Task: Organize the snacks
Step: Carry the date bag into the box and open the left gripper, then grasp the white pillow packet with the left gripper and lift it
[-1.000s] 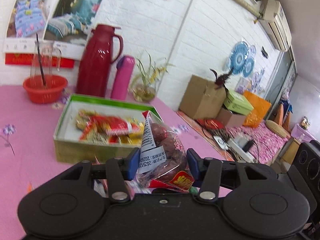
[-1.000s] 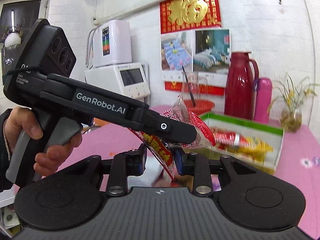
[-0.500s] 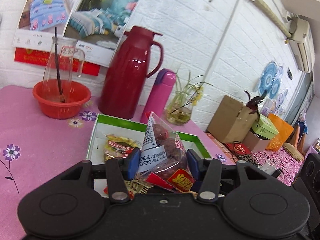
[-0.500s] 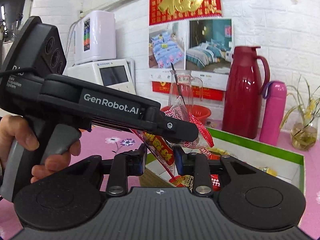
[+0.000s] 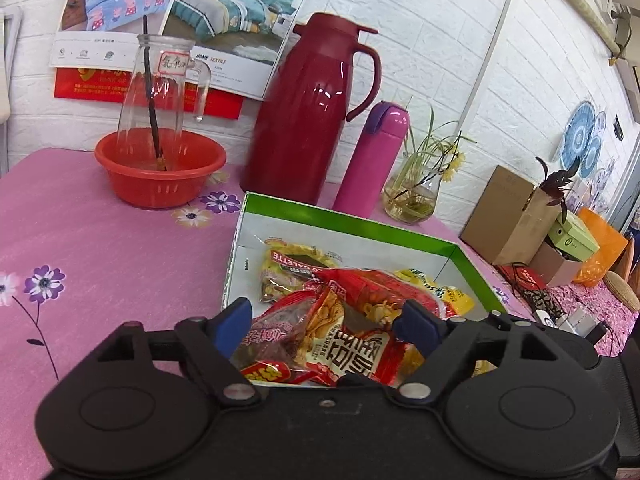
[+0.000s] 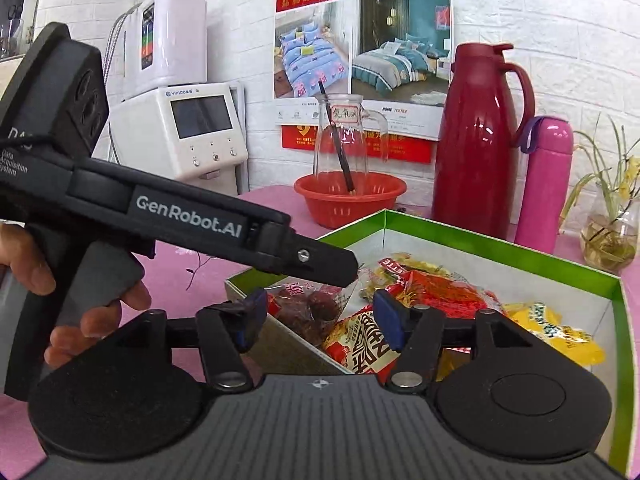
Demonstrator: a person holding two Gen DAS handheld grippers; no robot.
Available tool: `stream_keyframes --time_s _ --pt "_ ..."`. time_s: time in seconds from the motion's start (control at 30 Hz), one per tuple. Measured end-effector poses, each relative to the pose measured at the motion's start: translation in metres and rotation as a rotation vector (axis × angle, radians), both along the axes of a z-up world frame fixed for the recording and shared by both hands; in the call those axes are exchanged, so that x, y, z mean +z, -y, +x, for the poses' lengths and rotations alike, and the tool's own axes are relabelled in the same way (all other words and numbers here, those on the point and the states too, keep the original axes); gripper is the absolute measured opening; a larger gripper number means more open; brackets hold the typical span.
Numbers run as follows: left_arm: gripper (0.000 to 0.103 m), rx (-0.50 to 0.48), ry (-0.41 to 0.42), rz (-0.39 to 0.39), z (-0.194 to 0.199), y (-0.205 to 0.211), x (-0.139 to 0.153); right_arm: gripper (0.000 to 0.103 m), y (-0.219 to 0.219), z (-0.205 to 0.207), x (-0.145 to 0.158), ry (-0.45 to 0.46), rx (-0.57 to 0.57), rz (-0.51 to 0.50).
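A green-rimmed box (image 5: 360, 222) (image 6: 480, 236) on the pink table holds several red and yellow snack packs. My left gripper (image 5: 326, 326) is open over the box's near end; a clear bag of dark red dates (image 5: 276, 336) (image 6: 312, 308) and a red-and-white snack pack (image 5: 360, 356) (image 6: 364, 344) lie loose below its fingers. My right gripper (image 6: 318, 316) is open over the box's near corner, with both packs beneath it. The left gripper's body (image 6: 192, 220) crosses the right wrist view, its tip just above the date bag.
Behind the box stand a red basin with a glass jug (image 5: 160, 168), a dark red thermos jug (image 5: 312, 108), a pink bottle (image 5: 372, 156) and a plant vase (image 5: 412, 196). White appliances (image 6: 180, 120) stand at the far left. Cardboard boxes (image 5: 504, 216) lie off the table's right side.
Both grippers moved forward over the box and opened. The date bag left the left gripper and the red snack pack left the right gripper; both now lie in the box.
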State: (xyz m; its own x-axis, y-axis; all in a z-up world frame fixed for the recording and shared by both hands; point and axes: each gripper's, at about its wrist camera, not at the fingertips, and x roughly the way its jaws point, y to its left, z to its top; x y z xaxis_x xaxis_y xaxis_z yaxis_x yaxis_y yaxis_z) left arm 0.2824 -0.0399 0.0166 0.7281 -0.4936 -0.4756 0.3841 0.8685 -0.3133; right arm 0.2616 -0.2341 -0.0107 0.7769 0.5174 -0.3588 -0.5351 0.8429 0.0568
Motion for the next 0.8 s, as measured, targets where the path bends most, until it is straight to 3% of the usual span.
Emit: stream_keyframes --time_s 0.33,0.63,0.8 --pt "0.102 0.021 -0.015 0.0 -0.069 -0.017 0.021 0.103 0.009 -0.068 0.023 0.026 0.034 0.035" --pt "0.098 -0.004 -0.133 0.033 -0.109 -0.027 -0.01 0.103 0.004 -0.129 0.0 -0.063 0.126 0.015" --pt "0.091 -0.008 -0.172 -0.021 -0.127 -0.041 -0.022 0.101 -0.014 -0.132 -0.007 -0.076 0.175 0.002"
